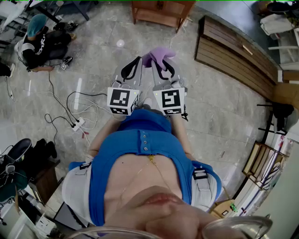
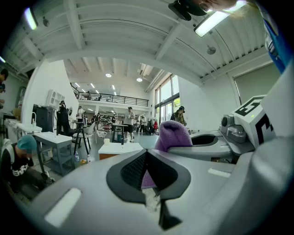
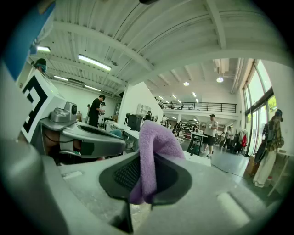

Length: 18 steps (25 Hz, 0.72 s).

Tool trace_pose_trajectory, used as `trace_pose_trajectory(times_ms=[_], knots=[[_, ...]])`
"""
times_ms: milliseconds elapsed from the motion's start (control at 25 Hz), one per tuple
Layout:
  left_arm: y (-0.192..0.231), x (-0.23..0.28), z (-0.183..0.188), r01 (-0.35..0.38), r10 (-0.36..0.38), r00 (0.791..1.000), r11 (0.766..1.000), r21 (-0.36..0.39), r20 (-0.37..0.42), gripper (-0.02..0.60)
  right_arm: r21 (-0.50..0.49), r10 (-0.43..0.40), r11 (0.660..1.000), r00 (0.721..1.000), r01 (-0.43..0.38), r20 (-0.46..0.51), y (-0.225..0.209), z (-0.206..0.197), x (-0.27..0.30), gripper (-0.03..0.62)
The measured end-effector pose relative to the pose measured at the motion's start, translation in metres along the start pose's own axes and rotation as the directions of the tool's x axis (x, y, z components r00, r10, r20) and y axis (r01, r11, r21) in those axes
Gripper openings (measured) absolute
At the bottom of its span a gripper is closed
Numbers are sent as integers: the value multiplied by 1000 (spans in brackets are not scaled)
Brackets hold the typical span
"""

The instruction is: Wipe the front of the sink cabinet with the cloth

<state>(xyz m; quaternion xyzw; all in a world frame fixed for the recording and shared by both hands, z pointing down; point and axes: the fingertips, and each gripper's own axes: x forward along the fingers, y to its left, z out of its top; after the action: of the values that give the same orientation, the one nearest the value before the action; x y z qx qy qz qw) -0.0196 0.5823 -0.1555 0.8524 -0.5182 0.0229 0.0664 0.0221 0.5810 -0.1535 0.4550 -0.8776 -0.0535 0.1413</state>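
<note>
Right gripper view: pads (image 3: 124, 176) of the right gripper (image 3: 148, 158) are pinched narrow on a fold of the purple cloth (image 3: 154, 137), which stands up out of them.
Left gripper view: the left gripper (image 2: 147, 153) has its jaws drawn together at the tips, and a sliver of the cloth shows in the gap between its pads (image 2: 133, 170).
Cloth: bunched at the two grippers' tips, up in the air above the floor (image 1: 93, 60).
Grippers: side by side, just apart, held close before the holder's blue top (image 1: 140, 154), marker cubes toward the body.
Floor: grey and glossy, with cables (image 1: 74, 109) trailing on it; a seated person (image 1: 42, 42) at the head view's upper left.
Beyond the cloth: a wooden cabinet (image 1: 161, 11), well apart from it.
</note>
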Motion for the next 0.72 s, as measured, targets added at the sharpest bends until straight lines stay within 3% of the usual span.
trace_pose_trajectory(times_ms=[440, 720], knots=[[5, 16, -2, -18, 18, 1000, 1000, -2, 12, 0, 12, 76, 997, 997, -76, 16, -2, -12, 13, 61], [46, 54, -4, 8, -8, 1000, 1000, -15, 12, 0, 12, 44, 999, 999, -44, 1, -18, -13, 64, 61]])
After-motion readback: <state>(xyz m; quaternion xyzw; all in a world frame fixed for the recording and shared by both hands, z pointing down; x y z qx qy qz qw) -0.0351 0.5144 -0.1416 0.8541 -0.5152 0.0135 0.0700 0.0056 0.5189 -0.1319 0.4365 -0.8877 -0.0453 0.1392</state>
